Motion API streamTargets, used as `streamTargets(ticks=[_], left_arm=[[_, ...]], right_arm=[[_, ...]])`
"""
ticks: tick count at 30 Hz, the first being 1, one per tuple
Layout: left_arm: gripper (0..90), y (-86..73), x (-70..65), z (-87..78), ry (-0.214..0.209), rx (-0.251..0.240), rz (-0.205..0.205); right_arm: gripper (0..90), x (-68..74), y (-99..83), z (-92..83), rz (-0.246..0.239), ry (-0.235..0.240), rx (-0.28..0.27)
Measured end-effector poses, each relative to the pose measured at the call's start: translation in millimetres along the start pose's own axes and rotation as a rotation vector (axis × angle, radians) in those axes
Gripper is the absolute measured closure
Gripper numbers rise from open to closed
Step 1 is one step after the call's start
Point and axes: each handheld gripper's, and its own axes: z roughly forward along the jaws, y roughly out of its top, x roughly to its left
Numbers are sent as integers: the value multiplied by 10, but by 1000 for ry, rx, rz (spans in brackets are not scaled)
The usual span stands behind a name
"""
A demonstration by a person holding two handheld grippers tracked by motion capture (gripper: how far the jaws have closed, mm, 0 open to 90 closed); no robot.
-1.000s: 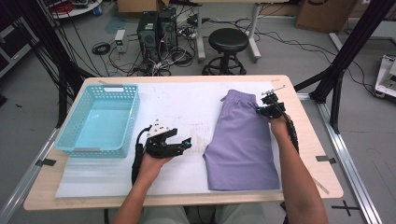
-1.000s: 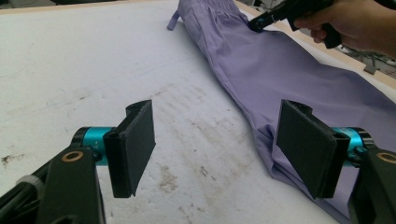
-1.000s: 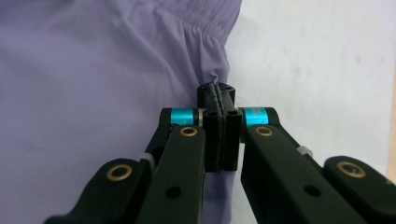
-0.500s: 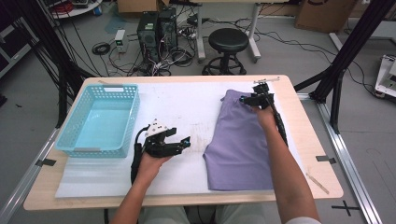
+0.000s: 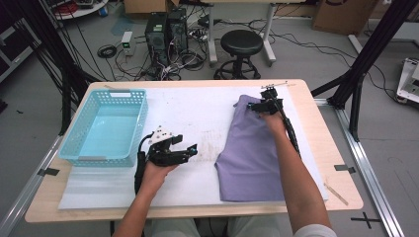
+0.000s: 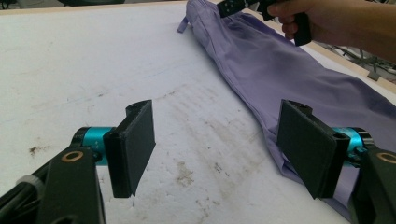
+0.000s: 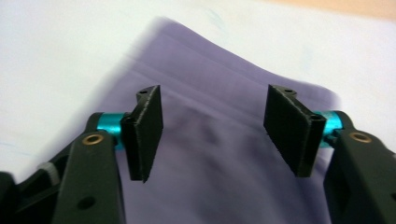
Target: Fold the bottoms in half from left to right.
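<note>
Our right gripper, jaws just opening and empty, hovers over the purple shorts for regrasping; left gripper waits open on the worktop.

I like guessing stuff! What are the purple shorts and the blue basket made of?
The purple folded shorts look like soft, matte woven cloth: they lie limp, with creases and a stitched waistband. The light blue rectangular basket looks like smooth moulded plastic: stiff, with lattice-holed walls.

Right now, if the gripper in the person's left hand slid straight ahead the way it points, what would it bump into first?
Probably the purple shorts. The left gripper has open jaws with nothing between them, above bare white table cover, and the shorts' near edge lies ahead toward its right jaw. Depth is hard to judge.
</note>
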Motion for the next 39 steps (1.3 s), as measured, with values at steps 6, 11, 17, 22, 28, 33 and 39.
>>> streamTargets(ticks=[6, 11, 17, 22, 28, 33, 39], left_arm=[[282, -4, -10, -21, -2, 1, 4], [282, -7, -23, -18, -7, 0, 8], [282, -9, -19, -16, -10, -5, 3], [282, -8, -29, -16, -18, -15, 2], [282, -12, -60, -27, -21, -16, 5], [282, -10, -71, -33, -26, -17, 7], [282, -10, -70, -37, -25, -24, 2]], right_arm=[[359, 270, -3, 210, -54, -22, 55], [338, 350, -19, 268, -130, -78, 64], [410, 57, -47, -134, -57, -20, 64], [739, -170, -340, -434, -172, -91, 70], [844, -341, -570, -405, -142, -135, 164], [774, -430, -673, -517, -85, -132, 101], [777, -466, -810, -852, -56, -64, 30]])
